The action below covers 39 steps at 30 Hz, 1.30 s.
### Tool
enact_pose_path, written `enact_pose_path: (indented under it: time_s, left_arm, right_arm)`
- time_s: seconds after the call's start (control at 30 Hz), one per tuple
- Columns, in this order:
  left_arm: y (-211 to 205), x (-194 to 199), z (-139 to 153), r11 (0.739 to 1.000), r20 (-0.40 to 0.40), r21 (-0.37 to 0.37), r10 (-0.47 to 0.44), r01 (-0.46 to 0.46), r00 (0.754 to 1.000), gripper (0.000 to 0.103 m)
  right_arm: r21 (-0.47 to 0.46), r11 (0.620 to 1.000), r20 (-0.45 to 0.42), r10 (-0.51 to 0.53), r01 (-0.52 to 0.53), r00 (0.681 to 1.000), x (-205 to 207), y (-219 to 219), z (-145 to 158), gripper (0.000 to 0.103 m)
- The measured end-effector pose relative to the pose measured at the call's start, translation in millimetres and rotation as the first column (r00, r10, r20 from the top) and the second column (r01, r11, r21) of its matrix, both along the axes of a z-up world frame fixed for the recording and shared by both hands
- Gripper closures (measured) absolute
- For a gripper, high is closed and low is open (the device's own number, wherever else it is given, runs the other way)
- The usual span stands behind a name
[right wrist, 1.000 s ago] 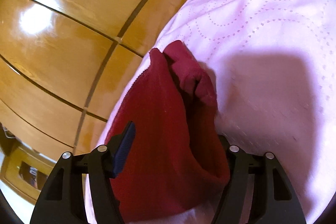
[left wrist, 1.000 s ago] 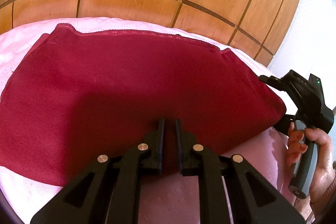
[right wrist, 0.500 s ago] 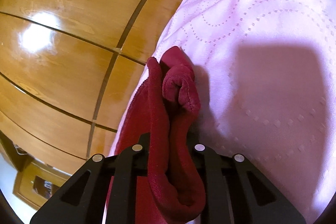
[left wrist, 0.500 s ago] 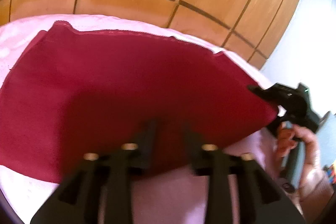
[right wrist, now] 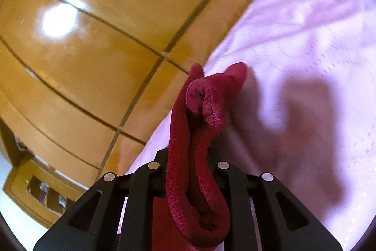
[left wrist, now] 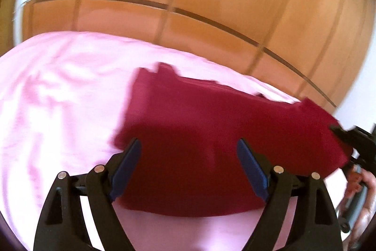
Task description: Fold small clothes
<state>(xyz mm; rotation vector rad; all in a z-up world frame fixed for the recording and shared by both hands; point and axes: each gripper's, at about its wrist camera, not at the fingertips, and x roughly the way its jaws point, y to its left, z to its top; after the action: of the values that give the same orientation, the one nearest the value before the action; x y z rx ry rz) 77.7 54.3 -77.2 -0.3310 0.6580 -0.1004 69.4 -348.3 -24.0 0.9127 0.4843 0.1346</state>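
Glossy wooden panels (right wrist: 98, 44), pink bedspread (left wrist: 58, 98)

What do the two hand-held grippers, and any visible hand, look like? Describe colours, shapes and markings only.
The left hand-held gripper is black, with angular open-framed arms, silver round rivets and blue pads. The right hand-held gripper has the same black frame and silver rivets. The bare right hand has red-painted nails; no sleeve shows.
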Motion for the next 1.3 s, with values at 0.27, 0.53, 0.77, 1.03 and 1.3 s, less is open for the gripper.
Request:
enact_pose_path:
  time_s: [0.27,0.53,0.77,1.03,1.3]
  left_arm:
    - [53.5,-6.9,-21.1,0.990,-0.075,-0.046,0.132,-0.135,0.988,0.020]
    - [71.5,-11.2,-38.8,0.983,-0.127,-0.087,0.147,-0.159,0.981,0.018]
    - [83.9,-27.1,-31.3,0.978,-0.120,-0.125,0.153,-0.168,0.981,0.017]
    - [85.4,-32.8,-12.5,0.961,-0.072,-0.257,0.084,-0.100,0.994,0.017]
    - [46.5,12.3,-1.8,0.863,-0.054,-0.490,-0.168,0.121,0.984,0.010]
  right_arm:
    - [-0.150,0.981,0.087,0.139,-0.125,0.987,2.4,59.8,47.8,0.088]
    - [-0.239,0.930,0.102,0.311,-0.280,0.945,13.0,133.4,59.4,0.088]
    - [-0.265,0.850,0.017,0.476,-0.455,0.879,28.7,207.7,24.9,0.088]
    - [-0.316,0.762,-0.105,0.564,-0.566,0.819,18.9,254.0,-20.5,0.088]
    - [-0.289,0.788,-0.035,0.559,-0.544,0.828,6.9,227.2,-7.0,0.088]
